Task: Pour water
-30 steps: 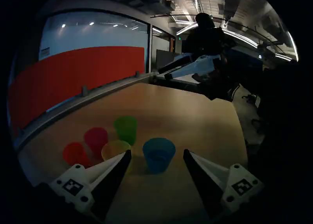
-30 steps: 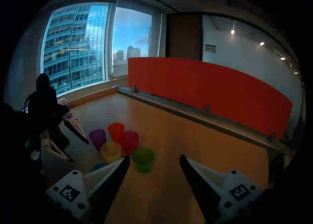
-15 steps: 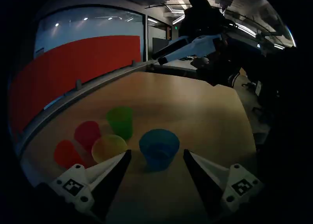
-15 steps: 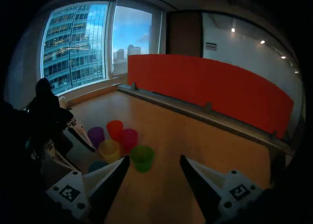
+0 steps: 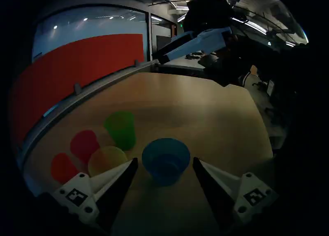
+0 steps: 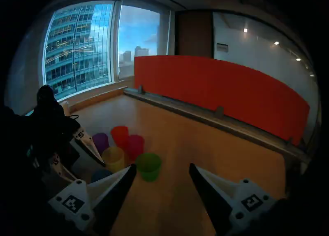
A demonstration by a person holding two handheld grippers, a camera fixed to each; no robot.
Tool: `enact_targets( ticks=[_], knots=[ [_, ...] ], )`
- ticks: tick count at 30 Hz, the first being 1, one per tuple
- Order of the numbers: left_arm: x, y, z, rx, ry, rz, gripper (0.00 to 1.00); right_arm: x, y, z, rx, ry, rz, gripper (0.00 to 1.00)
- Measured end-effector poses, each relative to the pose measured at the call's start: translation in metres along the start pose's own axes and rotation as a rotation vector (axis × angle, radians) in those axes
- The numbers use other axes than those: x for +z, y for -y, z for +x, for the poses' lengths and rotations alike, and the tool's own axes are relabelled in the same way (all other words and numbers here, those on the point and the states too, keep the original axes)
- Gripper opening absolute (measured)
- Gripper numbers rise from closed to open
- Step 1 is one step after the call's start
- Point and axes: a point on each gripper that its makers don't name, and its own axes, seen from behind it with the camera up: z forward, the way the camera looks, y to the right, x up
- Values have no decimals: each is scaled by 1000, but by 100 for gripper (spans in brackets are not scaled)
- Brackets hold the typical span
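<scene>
A blue cup (image 5: 165,151) stands on the wooden table (image 5: 205,112), just ahead of my left gripper (image 5: 164,162), which is open with the cup level with the gap between its fingertips. Beside it are a green cup (image 5: 120,129), a yellow cup (image 5: 107,158), a pink cup (image 5: 84,144) and an orange cup (image 5: 61,168). My right gripper (image 6: 161,167) is open and holds nothing, above the table near the green cup (image 6: 148,166). The right gripper view also has a purple cup (image 6: 100,142) and the left gripper (image 6: 88,172) with the blue cup (image 6: 98,175) at its fingertips.
A red partition (image 6: 222,92) on a metal rail (image 6: 214,120) runs along the table's far side. Large windows (image 6: 82,46) stand behind it. In the left gripper view the right gripper (image 5: 160,57) hangs high over the far end of the table, held by a hand.
My left gripper has moved forward and down toward the blue cup, which now looms larger between its fingertips. The right gripper has hardly shifted.
</scene>
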Motion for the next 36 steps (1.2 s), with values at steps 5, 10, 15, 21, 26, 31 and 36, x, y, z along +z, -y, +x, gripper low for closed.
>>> enact_targets(
  ticks=[5, 10, 15, 21, 26, 31, 36],
  knots=[
    [8, 0, -2, 10, 10, -1, 99, 1, -1, -2, 1, 4, -1, 100],
    [15, 0, -3, 20, 17, -1, 99, 2, -2, -2, 5, 5, -1, 99],
    [21, -2, -4, 25, 20, -7, 99, 3, -3, -2, 5, 6, -2, 100],
    [27, -3, -2, 27, 19, -13, 99, 4, -3, -1, 6, 5, -1, 100],
    [29, -2, -3, 43, 27, -8, 99, 4, -4, -1, 7, 3, -4, 100],
    [29, -1, -5, 59, 37, 2, 99, 3, -6, 0, 9, 2, -7, 100],
    [31, 1, -6, 68, 44, 11, 92, 2, -7, 0, 10, 0, -9, 100]
  ],
)
